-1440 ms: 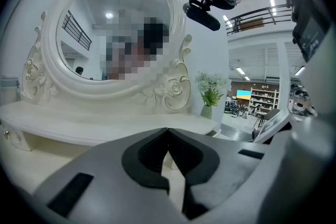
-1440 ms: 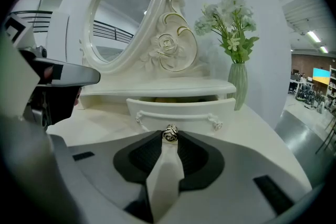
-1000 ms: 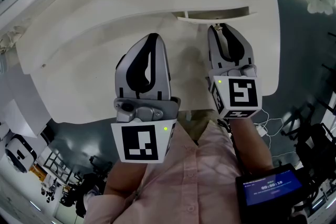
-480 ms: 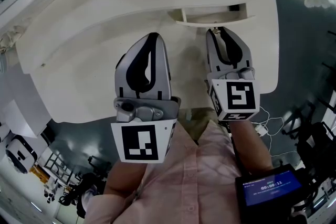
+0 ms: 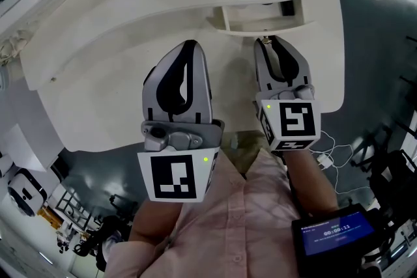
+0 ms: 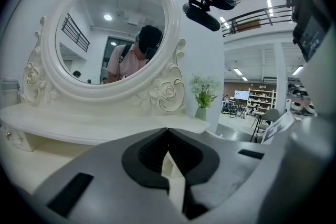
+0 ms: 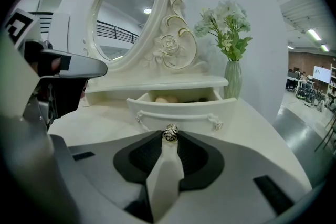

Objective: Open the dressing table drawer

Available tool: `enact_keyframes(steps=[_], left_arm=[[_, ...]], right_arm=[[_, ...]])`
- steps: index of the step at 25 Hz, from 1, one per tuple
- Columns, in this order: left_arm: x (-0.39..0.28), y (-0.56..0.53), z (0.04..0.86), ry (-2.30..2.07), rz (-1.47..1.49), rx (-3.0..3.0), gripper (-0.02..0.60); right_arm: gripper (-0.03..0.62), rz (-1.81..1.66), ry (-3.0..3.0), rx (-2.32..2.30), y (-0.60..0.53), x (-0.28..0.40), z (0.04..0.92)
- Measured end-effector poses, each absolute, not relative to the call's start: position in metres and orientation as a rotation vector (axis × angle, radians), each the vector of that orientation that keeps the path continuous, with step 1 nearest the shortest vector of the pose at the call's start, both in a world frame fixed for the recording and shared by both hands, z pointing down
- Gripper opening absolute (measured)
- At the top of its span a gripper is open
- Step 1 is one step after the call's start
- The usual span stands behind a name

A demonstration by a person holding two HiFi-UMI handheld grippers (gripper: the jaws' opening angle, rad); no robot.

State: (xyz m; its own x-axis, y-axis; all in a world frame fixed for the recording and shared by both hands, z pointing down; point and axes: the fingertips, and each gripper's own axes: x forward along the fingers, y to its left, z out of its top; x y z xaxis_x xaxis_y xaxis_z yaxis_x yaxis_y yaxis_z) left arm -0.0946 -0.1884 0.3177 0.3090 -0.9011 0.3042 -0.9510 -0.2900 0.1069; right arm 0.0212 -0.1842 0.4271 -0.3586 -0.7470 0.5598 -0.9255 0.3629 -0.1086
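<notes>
Fingers [image 7: 105, 165] of the right gripper [image 5: 270, 42] are closed on the knob [image 7: 169, 132]. The small metal rosette sits pinched right at the tips, seen head-on in the right gripper view. Knob is mid-front on the drawer [image 7: 181, 113], which stands part-way out from under the low shelf [image 7: 157, 83] at the mirror [image 7: 126, 13] base, on the right side of the table [image 5: 117, 62]. Drawer interior is exposed: a couple of pale rounded items [image 7: 163, 98] and something dark near the right end, can't tell what they are. Drawer front is curved, with a small scroll ornament near each end. Vase [image 7: 232, 78] with white flowers stands just right of the shelf, apart from the drawer. Left gripper [image 5: 189, 43] has its fingers [image 6: 105, 165] together, tips meeting, nothing between them. It sits over the table top to the left of the right gripper, well clear of the drawer, pointing towards the mirror. Whether it touches the table top can't be told. Left gripper view shows the oval mirror with a reflected person in a pink shirt, and the vase at the right end of the table. Head view: both grippers roughly side by side, marker cubes facing the camera, pink shirt [image 5: 247, 218] below, a small lit screen [image 5: 335, 231] at lower right.
</notes>
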Motion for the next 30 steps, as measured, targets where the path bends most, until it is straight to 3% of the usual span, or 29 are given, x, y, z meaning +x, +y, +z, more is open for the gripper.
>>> enact_keyframes(steps=[30], left_arm=[[-0.091,-0.1849,0.3179,-1.671,0.286,2.329,0.021]], right_arm=[[0.106,0.582,-2.21,1.451,-0.1794,0.0216,0.4304]])
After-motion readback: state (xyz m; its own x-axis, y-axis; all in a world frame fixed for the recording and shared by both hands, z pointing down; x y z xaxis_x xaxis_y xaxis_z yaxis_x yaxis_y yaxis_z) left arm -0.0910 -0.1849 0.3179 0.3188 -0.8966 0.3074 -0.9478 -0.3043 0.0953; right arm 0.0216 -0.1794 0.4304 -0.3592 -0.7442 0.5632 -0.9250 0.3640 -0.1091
